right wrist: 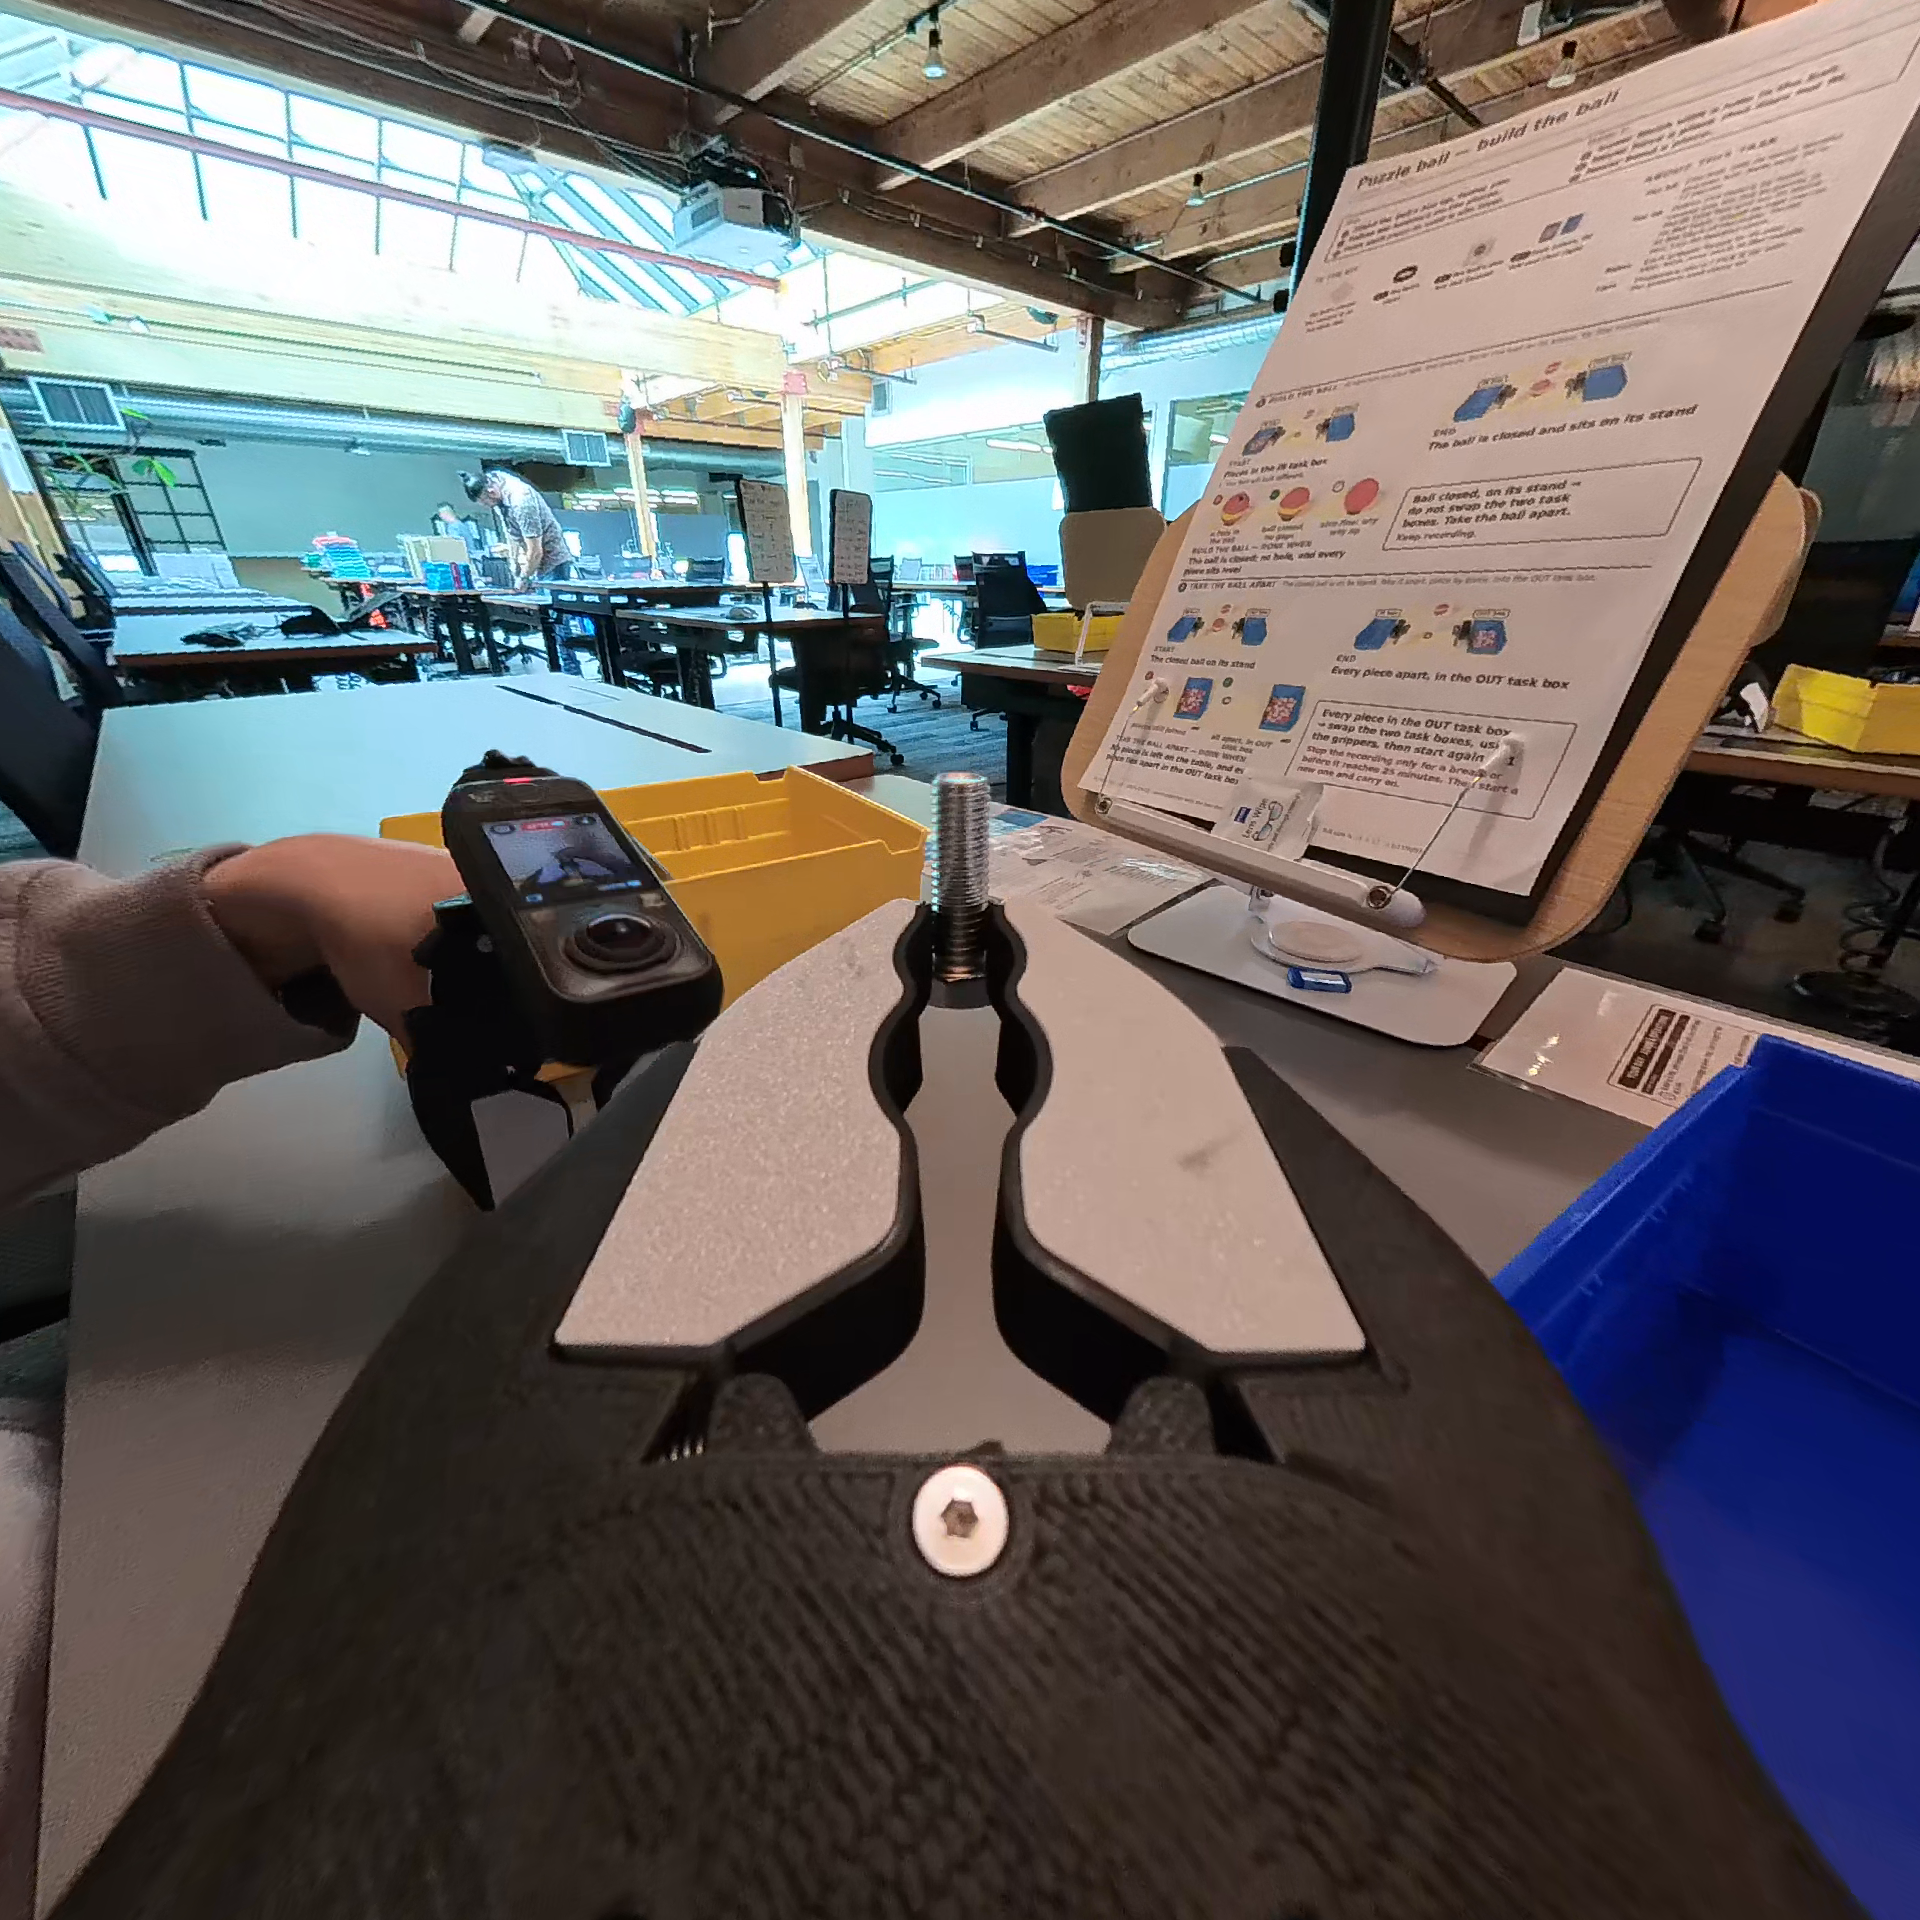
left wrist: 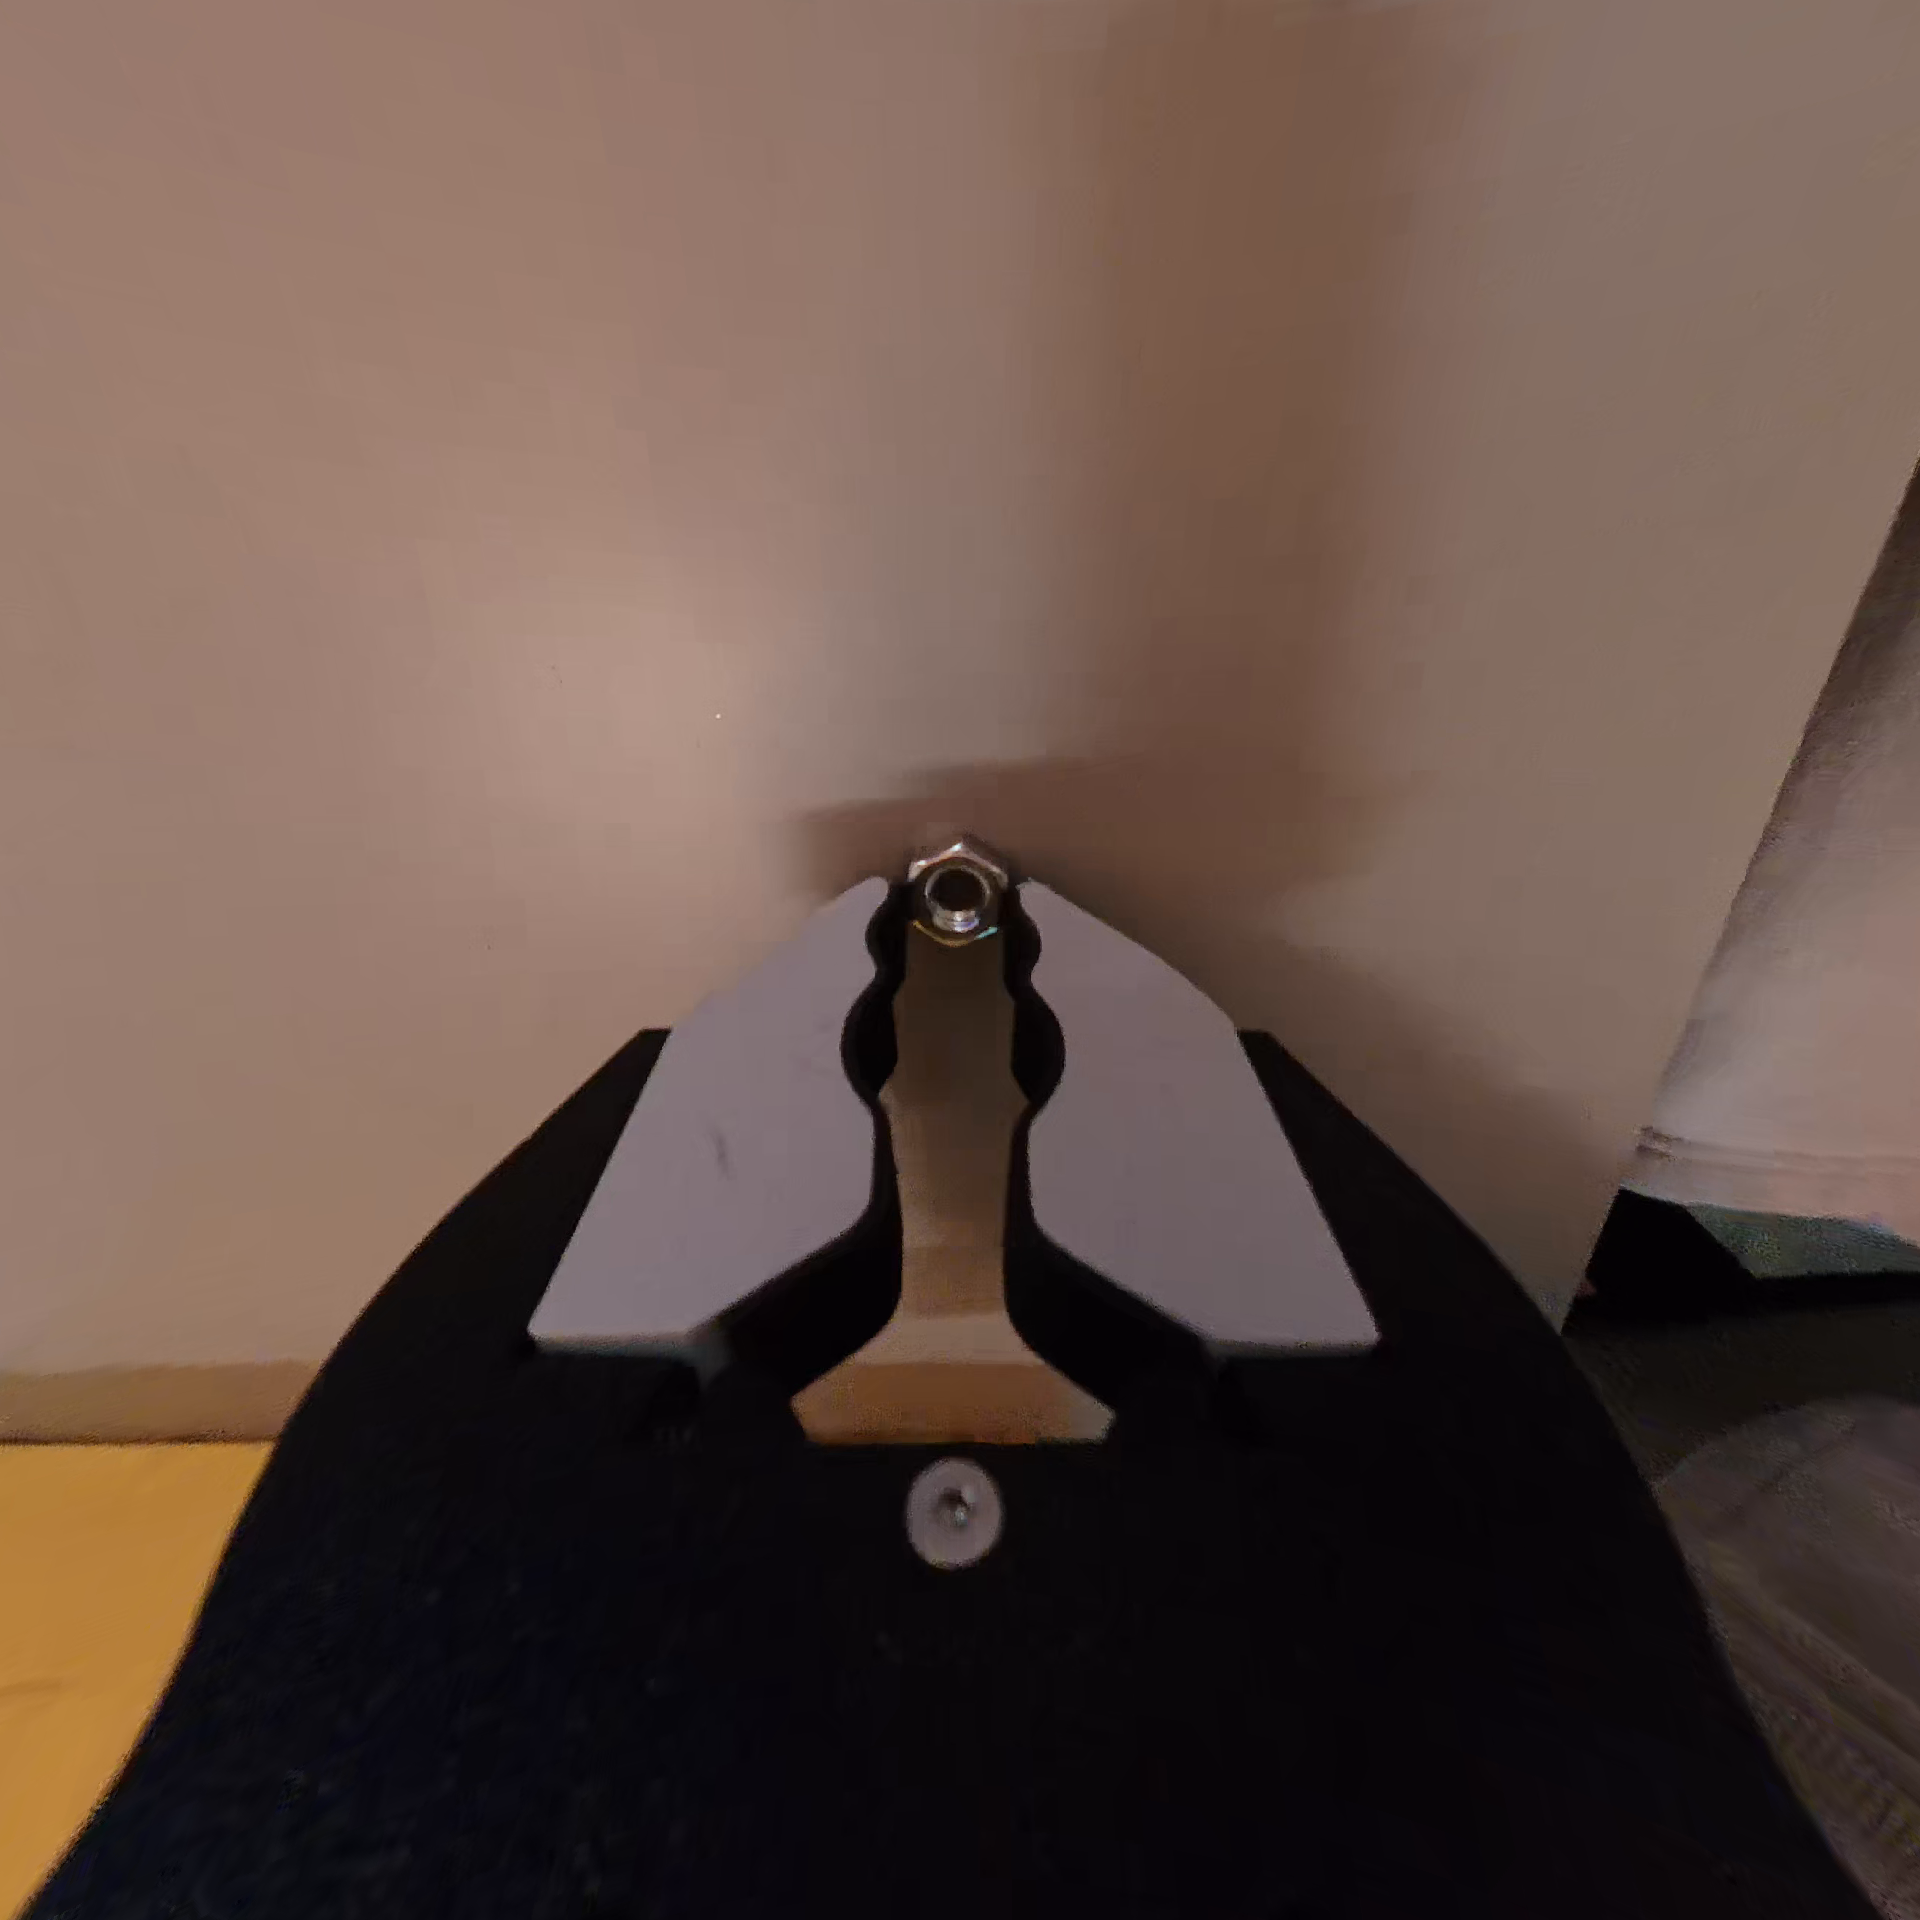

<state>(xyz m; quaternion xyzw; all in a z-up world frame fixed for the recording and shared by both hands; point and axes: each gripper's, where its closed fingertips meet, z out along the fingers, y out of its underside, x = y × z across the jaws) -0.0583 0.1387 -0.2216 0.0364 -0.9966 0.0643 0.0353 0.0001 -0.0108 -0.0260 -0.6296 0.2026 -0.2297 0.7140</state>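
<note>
Right gripper (right wrist: 958, 940) is clamped on a silver threaded bolt (right wrist: 961, 831), its long axis standing upright, thread end up, above the grey counter (right wrist: 260, 1195). Left gripper (left wrist: 951, 899) pinches a silver hex nut (left wrist: 953, 896) at its fingertips, bore facing back toward its camera, close to a pale surface. In the right view, it sits low at left, before the yellow bin (right wrist: 748, 842).

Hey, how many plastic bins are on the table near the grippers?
2. A yellow bin sits left of centre, behind the left gripper in the right wrist view; a blue bin sits at the right edge. The left wrist view shows none; others may lie out of frame.
</note>
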